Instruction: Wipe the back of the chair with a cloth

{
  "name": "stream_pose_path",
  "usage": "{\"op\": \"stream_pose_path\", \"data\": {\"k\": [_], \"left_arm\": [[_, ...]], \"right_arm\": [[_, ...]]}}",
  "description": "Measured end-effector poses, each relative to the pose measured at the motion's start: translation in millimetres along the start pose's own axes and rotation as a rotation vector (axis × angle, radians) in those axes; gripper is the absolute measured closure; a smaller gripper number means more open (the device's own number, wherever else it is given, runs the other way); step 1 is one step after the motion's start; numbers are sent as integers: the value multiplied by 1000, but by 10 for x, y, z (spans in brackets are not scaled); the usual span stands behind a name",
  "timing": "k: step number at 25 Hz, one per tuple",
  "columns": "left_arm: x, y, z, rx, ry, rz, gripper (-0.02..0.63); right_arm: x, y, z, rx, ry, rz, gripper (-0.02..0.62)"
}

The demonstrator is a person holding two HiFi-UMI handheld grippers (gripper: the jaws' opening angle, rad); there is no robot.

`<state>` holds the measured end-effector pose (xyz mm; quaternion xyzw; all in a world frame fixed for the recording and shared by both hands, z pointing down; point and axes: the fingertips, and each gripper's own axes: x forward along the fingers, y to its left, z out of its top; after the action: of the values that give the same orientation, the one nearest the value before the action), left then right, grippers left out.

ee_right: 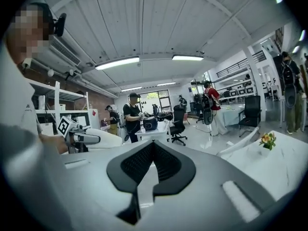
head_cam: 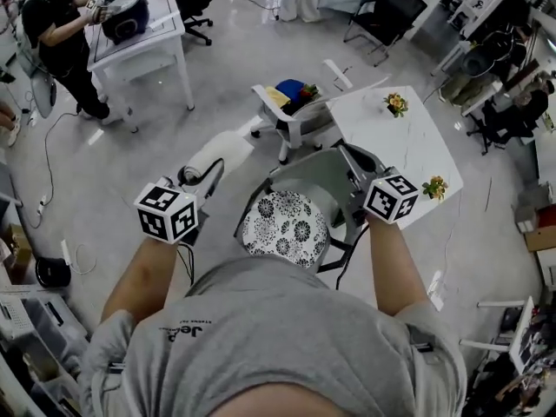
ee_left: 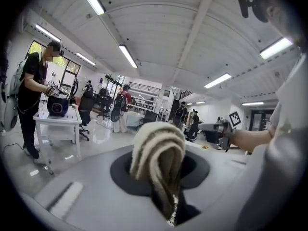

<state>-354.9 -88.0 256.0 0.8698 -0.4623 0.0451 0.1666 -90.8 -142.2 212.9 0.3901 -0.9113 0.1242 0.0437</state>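
— Left tongs [ee_left: 163, 177]?
— Clamped on a folded cream cloth [ee_left: 155, 146], with the looped end out ahead.

— Right tongs [ee_right: 153, 163]?
— Closed tip to tip on nothing.

— And the chair [head_cam: 300, 168]?
— Down in front, between the two tongs, lying left to right along its top edge. Seems to sit just beside the right tongs, maybe touching. Well apart from the left.

— So nearer the empty side?
— Looks so. On the cloth side, aimed out and up toward the ceiling [ee_left: 159, 28], not at the chair. Probably calls for swinging the cloth rightward and down onto the back, then stroking along that edge.

— Any writing?
— "Jeep" on the grey shirt [head_cam: 287, 346], read upside down. Only square markers on the cubes [head_cam: 167, 213]. Nothing else legible.
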Motion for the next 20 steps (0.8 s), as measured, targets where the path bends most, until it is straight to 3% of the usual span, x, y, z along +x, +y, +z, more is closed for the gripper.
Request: {"op": "stream_pose_path", "data": {"k": [7,20], "left_arm": [[-408,17,319,30,-69,34,461],[-692,131,265,14,-71,95,462]], "right_arm": [[229,397,171,-59,11,89,594],[401,663,208,-150,31,134,594]]}}
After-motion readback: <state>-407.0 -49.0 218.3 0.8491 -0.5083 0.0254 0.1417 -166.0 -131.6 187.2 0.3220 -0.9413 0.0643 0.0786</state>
